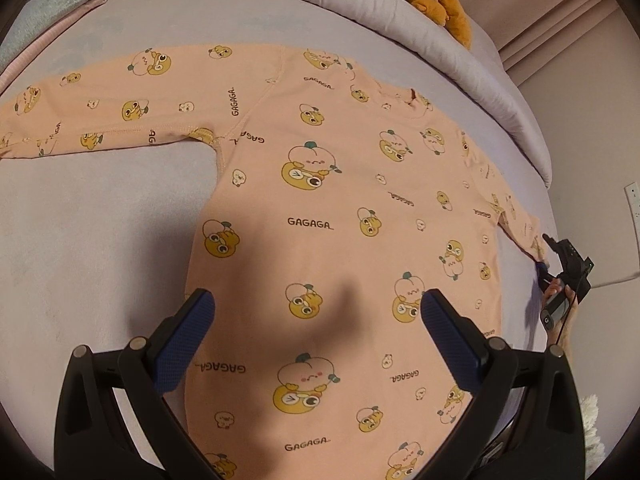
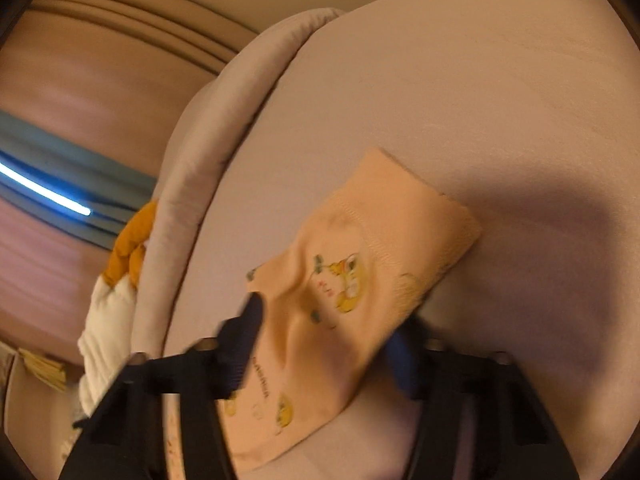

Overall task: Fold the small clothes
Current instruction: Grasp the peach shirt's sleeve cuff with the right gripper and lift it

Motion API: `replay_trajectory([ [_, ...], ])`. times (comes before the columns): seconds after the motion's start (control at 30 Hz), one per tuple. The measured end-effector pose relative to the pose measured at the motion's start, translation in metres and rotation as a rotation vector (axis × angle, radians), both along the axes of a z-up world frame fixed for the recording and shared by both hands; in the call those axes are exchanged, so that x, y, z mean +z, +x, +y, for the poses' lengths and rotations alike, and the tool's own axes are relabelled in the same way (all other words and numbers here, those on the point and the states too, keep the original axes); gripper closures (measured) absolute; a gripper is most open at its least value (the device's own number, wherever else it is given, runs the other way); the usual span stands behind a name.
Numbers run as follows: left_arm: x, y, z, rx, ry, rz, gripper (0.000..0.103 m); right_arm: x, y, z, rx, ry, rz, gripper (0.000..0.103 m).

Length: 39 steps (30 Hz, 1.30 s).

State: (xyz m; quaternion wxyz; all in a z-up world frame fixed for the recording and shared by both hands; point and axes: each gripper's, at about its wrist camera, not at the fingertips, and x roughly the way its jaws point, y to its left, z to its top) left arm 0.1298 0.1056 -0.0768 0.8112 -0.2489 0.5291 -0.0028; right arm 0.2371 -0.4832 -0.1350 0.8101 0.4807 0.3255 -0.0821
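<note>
left wrist view: shirt (image 1: 332,216) flat, neck far-right; left gripper (image 1: 318,312) wide, empty; right gripper (image 2: 326,334) straddles sleeve (image 2: 360,272), grip unclear.

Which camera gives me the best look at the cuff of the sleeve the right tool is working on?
The right wrist view: the ribbed cuff of the peach cartoon-print shirt fills the frame, lying on the lilac bedsheet between the right tool fingers. In the left wrist view, that cuff is a tiny sliver at the far edge.
</note>
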Motion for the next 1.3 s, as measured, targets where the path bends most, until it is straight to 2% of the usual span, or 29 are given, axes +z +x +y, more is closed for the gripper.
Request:
replay_trajectory([
  [0.1,-0.001,-0.001,0.003,0.003,0.003,0.004,0.0,-0.006,-0.013,-0.015,-0.043,0.016,0.034,0.093],
  [0.17,-0.001,-0.003,0.007,0.007,0.004,0.004,0.0,-0.003,-0.013,-0.023,-0.037,-0.011,0.042,0.096],
  [0.27,-0.001,-0.006,0.011,0.019,-0.005,0.001,0.0,0.025,-0.008,-0.007,0.012,-0.124,0.007,0.098],
  [0.37,0.0,-0.013,0.016,0.026,-0.009,-0.007,0.0,0.069,-0.001,0.023,0.106,-0.222,-0.06,0.098],
  [0.4,0.001,-0.017,0.019,0.026,-0.008,-0.013,0.0,0.091,0.002,0.043,0.157,-0.273,-0.093,0.098],
  [0.47,0.003,-0.022,0.021,0.03,-0.006,-0.02,0.0,0.117,0.008,0.072,0.218,-0.336,-0.127,0.098],
  [0.6,0.007,-0.036,0.034,0.053,-0.024,-0.038,0.0,0.174,0.014,0.167,0.4,-0.512,-0.205,0.098],
  [0.73,0.009,-0.055,0.052,0.084,-0.042,-0.051,0.0,0.197,0.023,0.256,0.546,-0.638,-0.249,0.098],
  [0.87,0.008,-0.073,0.07,0.12,-0.044,-0.057,0.0,0.193,0.025,0.344,0.685,-0.773,-0.265,0.098],
  [1.0,0.002,-0.084,0.082,0.151,-0.044,-0.052,0.0,0.15,0.017,0.431,0.851,-0.913,-0.217,0.099],
  [1.1,-0.004,-0.091,0.092,0.174,-0.062,-0.045,0.0,0.117,0.005,0.47,0.934,-1.02,-0.186,0.099],
  [1.2,-0.005,-0.094,0.099,0.189,-0.061,-0.045,0.0,0.077,-0.004,0.515,1.035,-1.168,-0.147,0.099],
  [1.3,-0.006,-0.099,0.11,0.212,-0.062,-0.046,0.0,0.06,-0.013,0.54,1.083,-1.266,-0.14,0.099],
])
